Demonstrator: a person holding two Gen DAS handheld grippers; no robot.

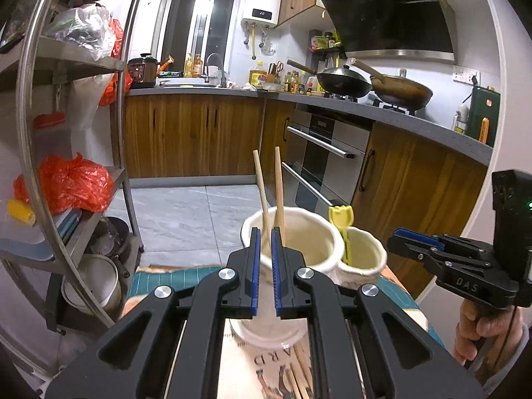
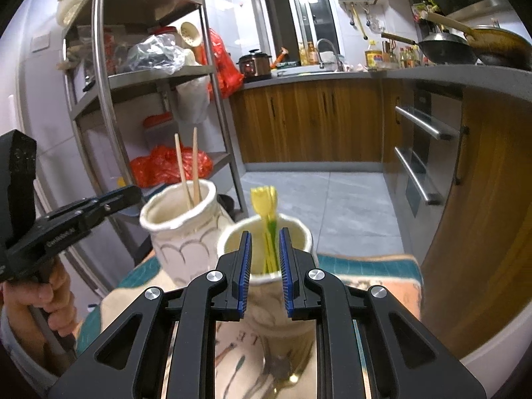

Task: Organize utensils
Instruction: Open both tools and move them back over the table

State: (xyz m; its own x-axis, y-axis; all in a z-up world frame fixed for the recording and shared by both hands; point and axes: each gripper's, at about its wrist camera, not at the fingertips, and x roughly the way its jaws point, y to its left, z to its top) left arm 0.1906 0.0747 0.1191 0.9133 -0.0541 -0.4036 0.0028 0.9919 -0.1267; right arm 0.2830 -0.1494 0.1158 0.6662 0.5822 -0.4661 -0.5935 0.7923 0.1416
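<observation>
Two cream ceramic jars stand side by side on a small patterned table. The larger jar (image 1: 309, 232) (image 2: 186, 229) holds two wooden chopsticks (image 1: 279, 189) (image 2: 196, 163). The smaller jar (image 1: 364, 252) (image 2: 299, 232) holds yellow plastic forks (image 1: 340, 219) (image 2: 267, 219). My left gripper (image 1: 265, 236) hovers just above the larger jar's near rim, jaws a little apart and empty. My right gripper (image 2: 265, 237) hovers over the smaller jar's near rim, open and empty; it also shows in the left wrist view (image 1: 415, 242). More chopsticks (image 1: 299, 379) lie on the table below the left gripper.
A steel shelf rack (image 1: 83, 133) (image 2: 139, 76) with bags and bowls stands to the left. Wooden cabinets and an oven (image 1: 319, 159) run along the back and right, with woks (image 1: 399, 89) on the stove. The tiled floor (image 1: 186, 212) lies beyond the table.
</observation>
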